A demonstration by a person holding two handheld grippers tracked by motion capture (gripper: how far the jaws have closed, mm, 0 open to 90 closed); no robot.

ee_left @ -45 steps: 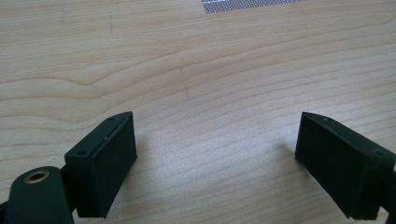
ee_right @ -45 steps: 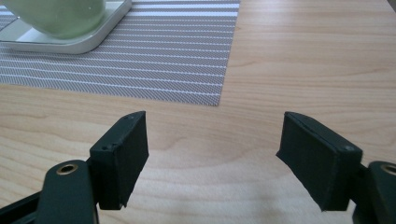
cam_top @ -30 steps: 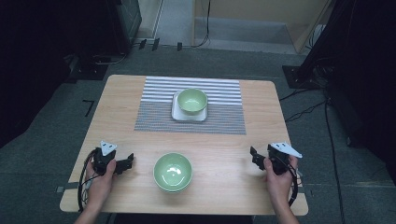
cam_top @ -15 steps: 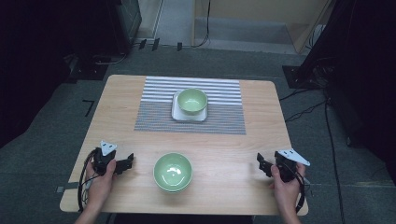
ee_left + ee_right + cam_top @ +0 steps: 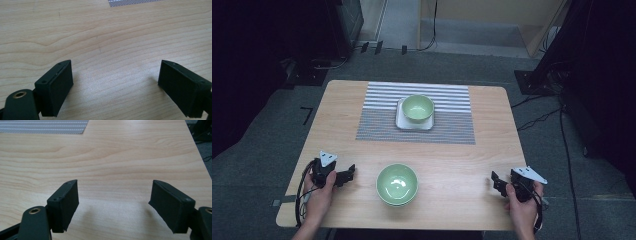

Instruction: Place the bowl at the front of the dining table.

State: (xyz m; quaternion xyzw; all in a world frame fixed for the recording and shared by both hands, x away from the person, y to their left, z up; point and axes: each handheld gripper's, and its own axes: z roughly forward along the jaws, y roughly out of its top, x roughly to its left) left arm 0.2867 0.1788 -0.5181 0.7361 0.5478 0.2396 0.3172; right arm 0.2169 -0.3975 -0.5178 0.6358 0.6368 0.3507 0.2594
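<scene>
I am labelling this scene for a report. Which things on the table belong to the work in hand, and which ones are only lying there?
In the work:
- near green bowl, between the two grippers
- left gripper, open
- right gripper, open

Lying about:
- far green bowl on a white plate
- striped placemat
- table

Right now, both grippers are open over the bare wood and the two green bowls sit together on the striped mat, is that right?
Not quite. Only the far bowl sits on the striped mat, resting on a white plate. The near bowl stands on the bare table, between the left gripper and the right gripper, as the high view shows. Both grippers are open over wood, as you said.
</scene>
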